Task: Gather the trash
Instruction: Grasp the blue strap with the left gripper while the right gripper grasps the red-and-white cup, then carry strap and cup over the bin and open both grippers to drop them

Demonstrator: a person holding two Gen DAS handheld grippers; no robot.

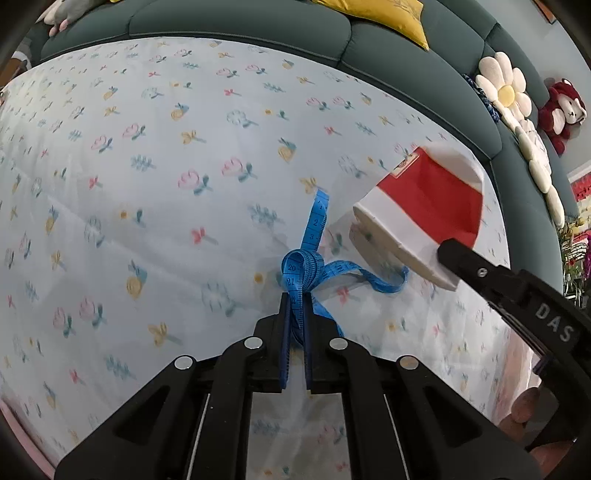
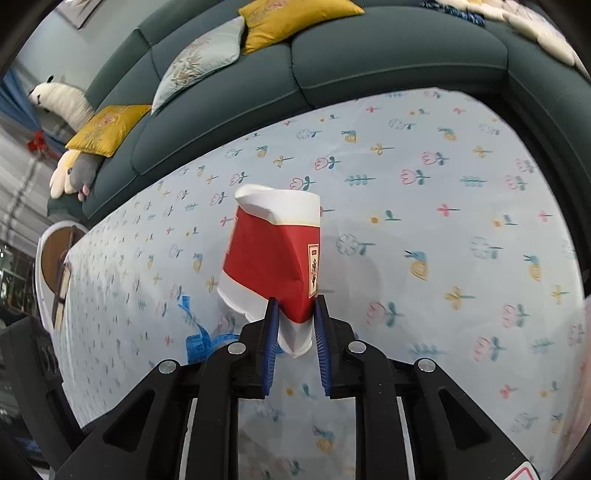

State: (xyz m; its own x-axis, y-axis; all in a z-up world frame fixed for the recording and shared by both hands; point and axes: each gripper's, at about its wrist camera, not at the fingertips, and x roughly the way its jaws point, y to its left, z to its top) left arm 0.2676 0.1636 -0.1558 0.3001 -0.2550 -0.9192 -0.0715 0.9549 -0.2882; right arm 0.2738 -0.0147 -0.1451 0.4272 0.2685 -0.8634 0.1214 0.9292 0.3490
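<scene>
A blue measuring tape (image 1: 308, 260) is pinched in my left gripper (image 1: 296, 302), which is shut on it; its loose end trails up over the floral tablecloth (image 1: 147, 221). My right gripper (image 2: 295, 306) is shut on a squashed red and white paper cup (image 2: 275, 254) and holds it above the cloth. In the left wrist view the cup (image 1: 424, 206) hangs at the right, clamped by the right gripper (image 1: 448, 249). The tape (image 2: 197, 339) shows at lower left in the right wrist view.
A dark green sofa (image 2: 369, 62) curves behind the table with yellow cushions (image 2: 291, 18), a grey cushion (image 2: 199, 62) and plush toys (image 2: 62, 96). A flower-shaped cushion (image 1: 504, 92) and a red teddy bear (image 1: 561, 114) lie at the right.
</scene>
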